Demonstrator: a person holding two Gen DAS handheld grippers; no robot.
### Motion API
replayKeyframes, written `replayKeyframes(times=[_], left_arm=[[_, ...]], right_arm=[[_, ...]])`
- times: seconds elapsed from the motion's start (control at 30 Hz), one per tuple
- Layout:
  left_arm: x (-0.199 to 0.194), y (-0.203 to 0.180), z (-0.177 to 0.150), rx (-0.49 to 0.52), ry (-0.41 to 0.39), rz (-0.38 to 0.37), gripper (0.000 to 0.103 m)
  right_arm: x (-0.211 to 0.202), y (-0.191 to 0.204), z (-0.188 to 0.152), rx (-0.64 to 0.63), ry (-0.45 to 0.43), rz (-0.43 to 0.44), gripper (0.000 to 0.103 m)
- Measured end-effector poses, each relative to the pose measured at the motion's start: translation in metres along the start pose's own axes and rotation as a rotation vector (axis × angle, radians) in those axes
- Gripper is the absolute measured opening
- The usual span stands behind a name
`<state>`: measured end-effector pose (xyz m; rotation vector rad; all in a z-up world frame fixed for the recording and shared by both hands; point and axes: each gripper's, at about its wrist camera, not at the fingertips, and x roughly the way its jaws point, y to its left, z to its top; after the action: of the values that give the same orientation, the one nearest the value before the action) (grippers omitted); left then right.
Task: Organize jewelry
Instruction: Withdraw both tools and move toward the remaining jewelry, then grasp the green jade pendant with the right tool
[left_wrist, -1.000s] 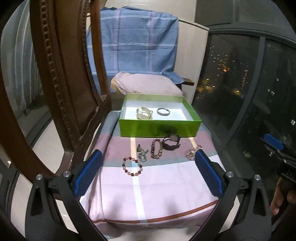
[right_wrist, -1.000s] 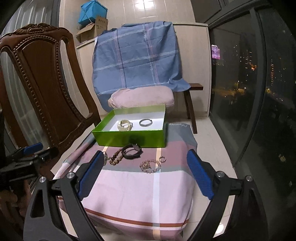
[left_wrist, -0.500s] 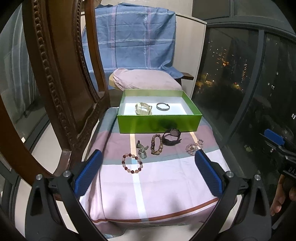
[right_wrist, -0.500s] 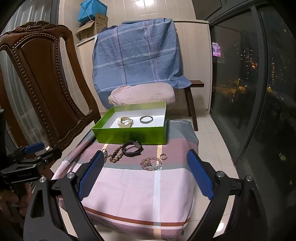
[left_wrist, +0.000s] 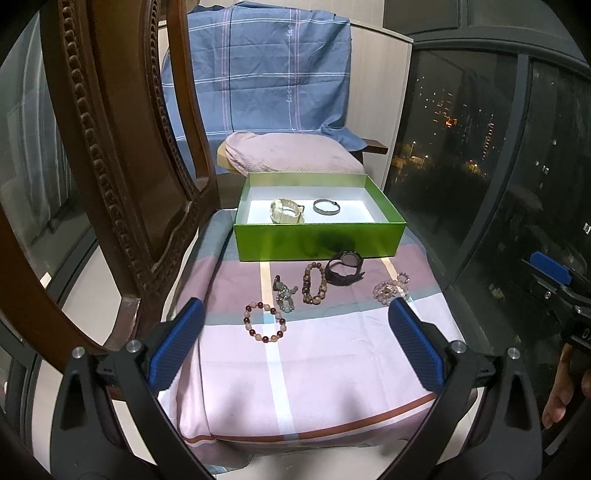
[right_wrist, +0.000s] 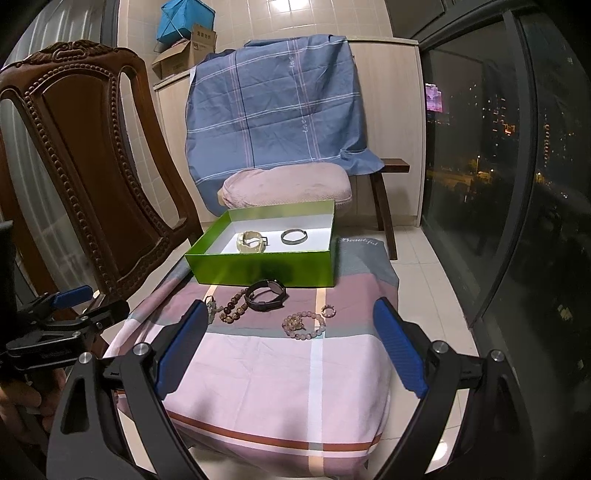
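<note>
A green box (left_wrist: 317, 242) (right_wrist: 258, 271) stands on the far half of a cloth-covered seat and holds a cream watch (left_wrist: 286, 211) (right_wrist: 252, 242) and a grey bangle (left_wrist: 326, 206) (right_wrist: 293, 236). In front of it lie a red-and-pink bead bracelet (left_wrist: 265, 320), a small charm piece (left_wrist: 284, 293), a brown bead bracelet (left_wrist: 314, 288) (right_wrist: 233, 308), a black watch (left_wrist: 345, 267) (right_wrist: 266, 295), a pale pink bracelet (left_wrist: 388, 291) (right_wrist: 303, 325) and a small ring (right_wrist: 328, 311). My left gripper (left_wrist: 293, 345) and right gripper (right_wrist: 290, 341) are both open and empty, held back over the near edge.
A carved wooden chair back (left_wrist: 110, 147) (right_wrist: 81, 177) rises close on the left. A pink cushion (right_wrist: 284, 186) and a blue checked cloth (right_wrist: 280, 110) sit behind the box. A wooden bench (right_wrist: 384, 192) and dark glass windows (right_wrist: 498, 166) are to the right.
Both wrist views have shifted slightly: the seat and box sit a little lower and nearer in the frames. The jewelry has not moved. Both grippers stay open.
</note>
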<state>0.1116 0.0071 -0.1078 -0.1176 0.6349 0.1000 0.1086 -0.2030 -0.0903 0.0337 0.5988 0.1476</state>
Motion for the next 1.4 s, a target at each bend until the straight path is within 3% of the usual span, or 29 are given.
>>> replayKeyframes(times=[0.43,0.6,0.87,1.17,1.23,1.33,1.4], left_arm=[[0.019,0.006,0.003,0.008,0.033,0.005,0.092],[0.06,0.016,0.022,0.021,0.106,0.005,0.062],[0.156,0.023,0.028,0.076,0.278,0.044,0.029],[0.203,0.022,0.021,0.11,0.339,0.037,0.025],[0.209,0.023,0.02,0.103,0.356,0.028,0.021],[0.219,0.025,0.018,0.101,0.376,0.039,0.006],[0.22,0.029,0.02,0.071,0.369,0.033,0.004]], right_arm=[[0.005,0.0,0.001,0.002,0.012,0.009,0.089],[0.011,0.0,0.001,0.008,0.025,0.02,0.089],[0.03,0.002,-0.003,0.005,0.076,0.026,0.089],[0.04,0.003,-0.005,0.004,0.105,0.028,0.089],[0.042,0.003,-0.005,0.006,0.109,0.027,0.089],[0.044,0.004,-0.005,0.006,0.115,0.025,0.089],[0.046,0.005,-0.006,0.002,0.119,0.024,0.089]])
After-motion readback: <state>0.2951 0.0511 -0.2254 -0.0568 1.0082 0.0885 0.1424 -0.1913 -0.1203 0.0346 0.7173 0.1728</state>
